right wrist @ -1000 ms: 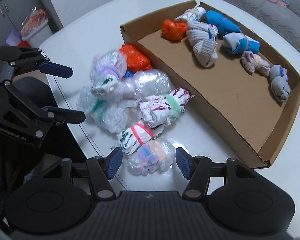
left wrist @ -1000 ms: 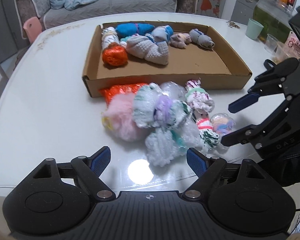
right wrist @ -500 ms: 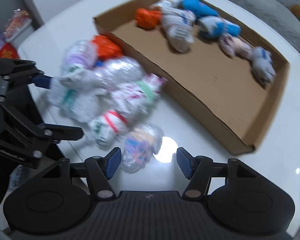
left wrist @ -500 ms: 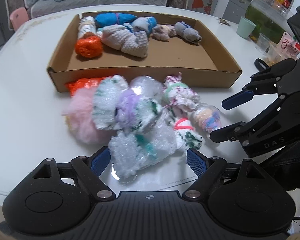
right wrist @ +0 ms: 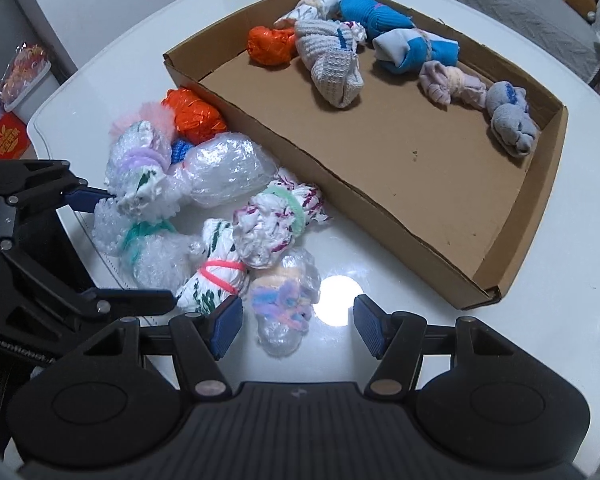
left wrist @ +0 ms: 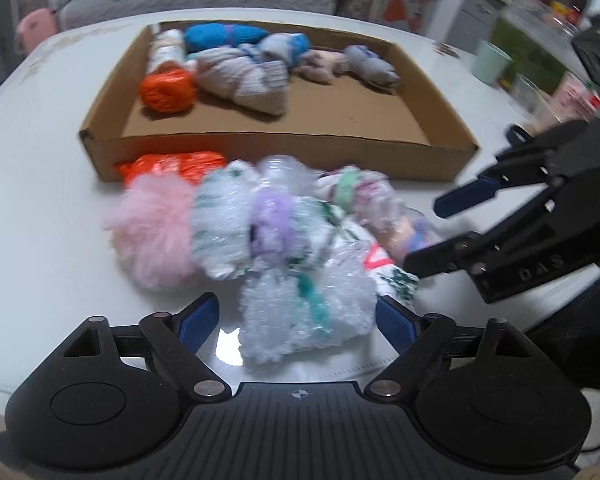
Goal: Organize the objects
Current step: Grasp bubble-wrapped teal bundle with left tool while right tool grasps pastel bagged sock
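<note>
A shallow cardboard tray point(left wrist: 260, 152) point(right wrist: 340, 196) on the white table holds several rolled socks and an orange bundle point(left wrist: 166, 90) along its far side. In front of it lies a pile of wrapped bundles. My left gripper point(left wrist: 298, 322) point(right wrist: 128, 252) straddles a bubble-wrap bundle with a green tie point(left wrist: 304, 316) point(right wrist: 140, 240); its jaws are opening, the pads clear of the wrap. My right gripper point(right wrist: 298, 328) point(left wrist: 436, 228) is open around a clear bag of pastel stuff point(right wrist: 284, 304), without pressing it.
A pink puff point(left wrist: 152, 232), an orange foil bundle point(right wrist: 194, 118) and white patterned bags point(right wrist: 276, 224) crowd the pile. A green cup point(left wrist: 490, 62) and clear containers stand at the table's right. The table edge runs close below both grippers. A sofa lies beyond.
My left gripper came forward and down to the pile, so the green-tied bubble-wrap bundle now sits between its fingers. The right gripper rolled slightly, with the pastel bag still between its fingers.
</note>
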{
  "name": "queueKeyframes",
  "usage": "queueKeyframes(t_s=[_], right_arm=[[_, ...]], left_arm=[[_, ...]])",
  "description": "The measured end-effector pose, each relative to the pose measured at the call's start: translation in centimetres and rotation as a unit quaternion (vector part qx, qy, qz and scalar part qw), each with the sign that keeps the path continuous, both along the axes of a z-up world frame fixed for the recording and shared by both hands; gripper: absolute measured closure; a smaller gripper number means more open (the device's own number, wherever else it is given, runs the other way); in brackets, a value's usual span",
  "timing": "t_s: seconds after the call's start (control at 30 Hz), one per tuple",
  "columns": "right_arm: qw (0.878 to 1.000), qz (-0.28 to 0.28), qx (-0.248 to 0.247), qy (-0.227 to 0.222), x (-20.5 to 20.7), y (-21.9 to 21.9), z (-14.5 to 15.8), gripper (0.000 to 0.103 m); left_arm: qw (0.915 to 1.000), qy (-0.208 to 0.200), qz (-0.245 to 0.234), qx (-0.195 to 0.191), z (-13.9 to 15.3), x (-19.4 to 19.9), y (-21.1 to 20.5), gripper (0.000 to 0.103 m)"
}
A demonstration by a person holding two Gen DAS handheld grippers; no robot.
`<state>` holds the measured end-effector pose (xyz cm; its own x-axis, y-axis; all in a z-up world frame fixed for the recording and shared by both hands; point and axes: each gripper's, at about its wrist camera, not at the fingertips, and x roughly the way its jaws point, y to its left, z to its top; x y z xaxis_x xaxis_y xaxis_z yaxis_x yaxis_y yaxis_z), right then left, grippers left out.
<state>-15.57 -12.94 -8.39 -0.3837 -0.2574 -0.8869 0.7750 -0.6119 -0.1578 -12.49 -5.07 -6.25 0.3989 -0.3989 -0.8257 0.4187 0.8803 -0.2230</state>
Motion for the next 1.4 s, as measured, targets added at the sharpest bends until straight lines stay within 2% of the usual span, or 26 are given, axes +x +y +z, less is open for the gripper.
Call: queueKeyframes(t_s=[0.13, 0.3, 0.4, 0.47, 0.57, 0.7, 0.73, 0.83, 1.07, 1.2, 1.4], right_arm=[[1.0, -0.008, -0.01, -0.007, -0.6, 0.1, 0.0, 0.049], [1.0, -0.009, -0.019, -0.014, -0.5, 0.3, 0.3, 0.051], [1.0, -0.019, -0.009, -0.015, -0.9, 0.4, 0.0, 0.052], [0.999, -0.031, 0.001, -0.011, -1.1, 0.7, -0.2, 0.051], [0.999, -0.039, -0.002, -0.014, -1.4, 0.9, -0.2, 0.055], [0.999, -0.034, -0.005, -0.016, -1.3, 0.7, -0.2, 0.059], [0.999, -0.033, -0.004, -0.017, -1.3, 0.7, -0.2, 0.061], [0.999, -0.028, 0.002, -0.019, -1.2, 0.5, -0.4, 0.073], [1.0, -0.025, -0.001, -0.019, -1.0, 1.0, 0.2, 0.075], [1.0, -0.027, 0.003, -0.015, -1.1, 1.1, 0.4, 0.075], [1.0, -0.022, 0.002, -0.015, -1.0, 1.1, 0.5, 0.075]], left_arm=[[0.9999, -0.007, 0.015, 0.004, -0.2, -0.1, -0.1, 0.01], [0.9986, -0.014, 0.03, -0.042, 0.9, -0.3, 0.4, 0.009], [0.9993, -0.009, 0.033, -0.018, 0.1, 0.1, 0.1, 0.01], [0.9986, 0.004, 0.043, -0.029, -0.4, 0.6, 0.4, 0.011], [0.998, 0.006, 0.052, -0.037, -0.5, 0.9, 0.6, 0.015], [0.9982, 0.005, 0.048, -0.036, -0.3, 0.8, 0.7, 0.034], [0.9982, 0.006, 0.047, -0.036, -0.3, 0.7, 0.7, 0.035], [0.9982, 0.009, 0.046, -0.038, -0.3, 0.5, 1.0, 0.039], [0.9982, 0.041, 0.032, -0.031, 0.1, 0.0, 1.5, 0.041], [0.9958, 0.076, 0.013, -0.049, 0.1, 0.0, 1.7, 0.041], [0.9945, 0.088, 0.009, -0.057, 0.0, 0.1, 1.9, 0.04]])
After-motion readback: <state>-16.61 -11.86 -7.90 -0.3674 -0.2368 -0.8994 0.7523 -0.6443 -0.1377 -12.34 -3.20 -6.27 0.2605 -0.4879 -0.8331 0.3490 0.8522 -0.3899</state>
